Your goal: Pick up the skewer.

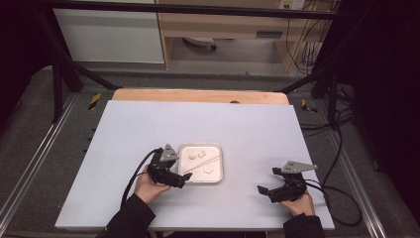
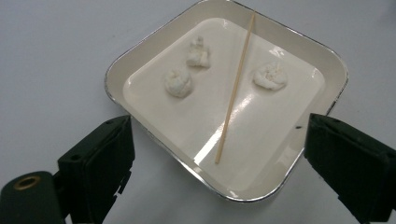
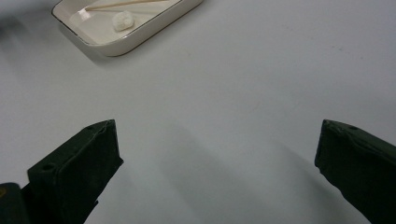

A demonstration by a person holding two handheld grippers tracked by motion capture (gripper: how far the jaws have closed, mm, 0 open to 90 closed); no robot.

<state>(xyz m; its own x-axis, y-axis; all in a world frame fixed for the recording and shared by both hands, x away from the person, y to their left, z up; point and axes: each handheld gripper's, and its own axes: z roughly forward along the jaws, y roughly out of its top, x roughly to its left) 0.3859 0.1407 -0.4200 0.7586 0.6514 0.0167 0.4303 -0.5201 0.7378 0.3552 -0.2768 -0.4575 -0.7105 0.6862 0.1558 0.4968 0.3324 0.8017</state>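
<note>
Square cream tray [image 2: 140, 56], metal-rimmed, near the middle of the pale table [image 1: 148, 124]; it holds three white dough lumps [image 2: 178, 83] and one thin wooden skewer [image 2: 235, 88] lying diagonally between them. Left gripper [image 2: 215, 154]: jaws wide apart, straddling the tray's near corner, holding nothing. Right gripper [image 3: 215, 154]: jaws wide apart over bare table, well apart from the tray, empty.

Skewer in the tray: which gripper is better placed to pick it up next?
Left. The left gripper sits at the tray edge, jaws open toward the skewer. The right gripper, also open, rests apart over bare table.
</note>
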